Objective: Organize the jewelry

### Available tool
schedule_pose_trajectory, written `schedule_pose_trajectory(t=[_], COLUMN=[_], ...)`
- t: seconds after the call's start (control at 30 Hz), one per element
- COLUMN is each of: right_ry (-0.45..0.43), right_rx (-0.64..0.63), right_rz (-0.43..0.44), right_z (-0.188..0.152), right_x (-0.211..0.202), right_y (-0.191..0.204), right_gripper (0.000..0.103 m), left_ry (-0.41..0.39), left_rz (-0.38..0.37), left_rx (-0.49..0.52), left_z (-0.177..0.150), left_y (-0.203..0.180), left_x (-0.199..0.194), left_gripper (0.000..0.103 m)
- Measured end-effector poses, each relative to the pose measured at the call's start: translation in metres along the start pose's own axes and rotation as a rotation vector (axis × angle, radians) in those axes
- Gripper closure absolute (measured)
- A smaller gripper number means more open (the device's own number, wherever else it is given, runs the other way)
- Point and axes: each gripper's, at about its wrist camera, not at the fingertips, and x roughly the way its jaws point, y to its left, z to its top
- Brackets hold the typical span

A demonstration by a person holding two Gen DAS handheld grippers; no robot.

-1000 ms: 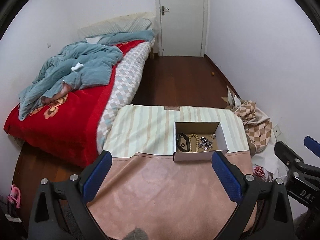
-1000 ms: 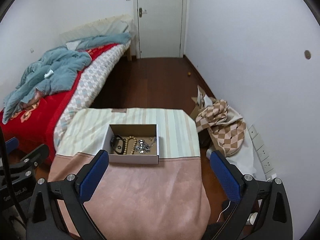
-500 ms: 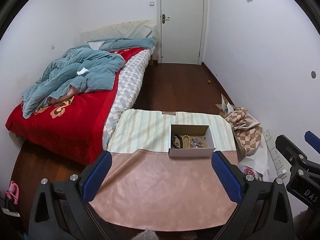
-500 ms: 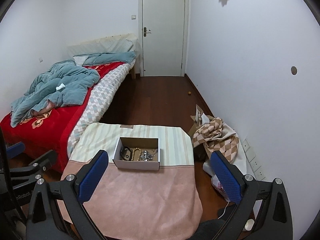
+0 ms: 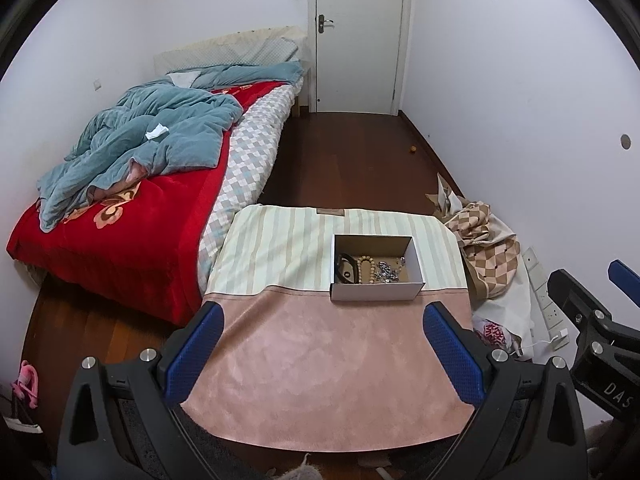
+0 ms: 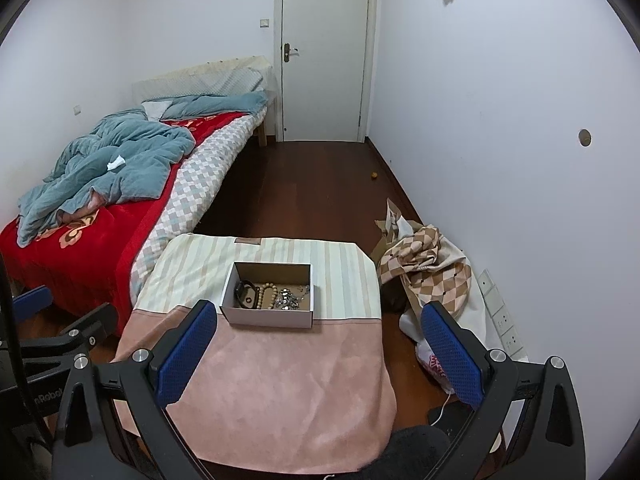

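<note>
you held the left gripper (image 5: 323, 354) and right gripper (image 6: 318, 350) spread wide and empty above the cloth-covered worktop (image 5: 320, 380). the jewelry (image 6: 276, 297) lay inside the open box (image 6: 267, 317), well ahead of both.

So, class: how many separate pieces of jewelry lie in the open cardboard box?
3: a black band at the left, a tan wooden bead bracelet in the middle, a silvery chain tangle at the right; more may be hidden.

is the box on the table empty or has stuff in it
Not empty. The open box holds a black band, a wooden bead bracelet and a silvery chain pile, all lying on its floor.
</note>
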Motion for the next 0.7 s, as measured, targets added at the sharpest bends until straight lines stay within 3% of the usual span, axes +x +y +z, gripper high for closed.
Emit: schedule_pose_trajectory(t=[0.2, 0.7], right_ry=[0.032, 0.123], right_rx=[-0.001, 0.001], right_rz=[-0.004, -0.050], right_z=[0.003, 0.020], right_x=[0.018, 0.094], right_y=[0.000, 0.002], right_gripper=[0.000, 0.000], left_ry=[0.021, 0.056], left_rz=[-0.016, 0.037], left_rx=[0.011, 0.010], left_z=[0.005, 0.032], left_y=[-0.004, -0.008], left_x=[0.014, 0.070], left_gripper=[0.000, 0.000])
